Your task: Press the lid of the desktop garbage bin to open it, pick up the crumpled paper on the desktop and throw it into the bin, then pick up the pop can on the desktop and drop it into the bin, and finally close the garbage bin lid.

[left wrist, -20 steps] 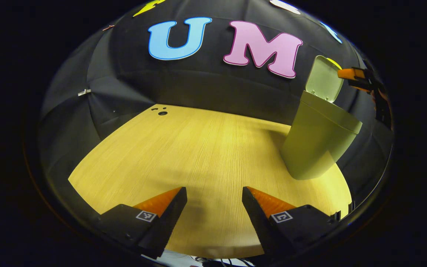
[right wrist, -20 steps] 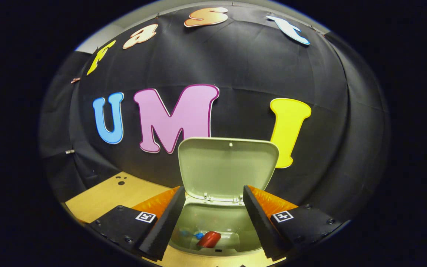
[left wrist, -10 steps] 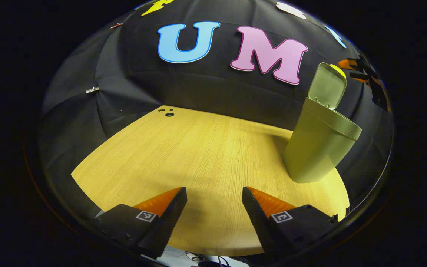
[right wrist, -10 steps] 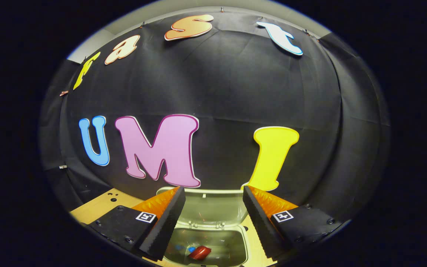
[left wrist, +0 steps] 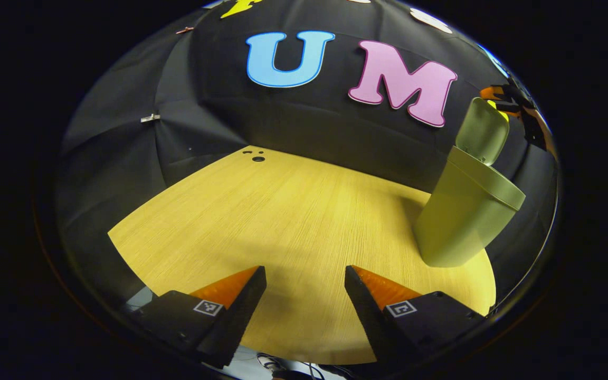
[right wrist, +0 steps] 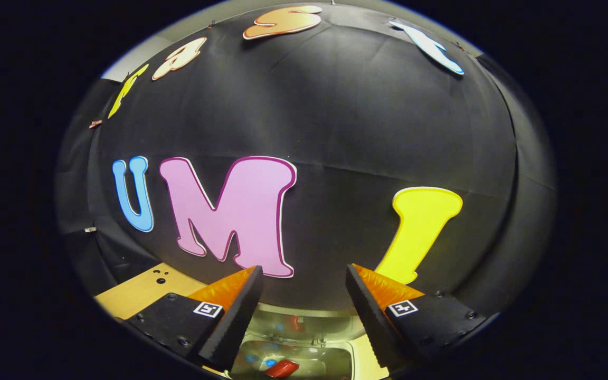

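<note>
Two grippers are working in this booth, and both are standing released with nothing between their fingers. Nearest in the left gripper view, the left gripper is hanging over the near edge of the wooden desktop, its jaws spread wide apart above bare wood. Farther off to its right, the green garbage bin is standing upright on the desktop near the far right edge, with its lid raised and leaning back toward the black cloth wall. Just behind the top of that lid, the right gripper is showing at the rim of the picture, too small to tell how its fingers are set from there. In the right gripper view, the right gripper is hovering above the open bin, fingers held apart, and the red pop can is lying at the bottom inside it, beside something blue that is too blurred to name. Beyond, a strip of desktop is meeting the cloth wall.
</note>
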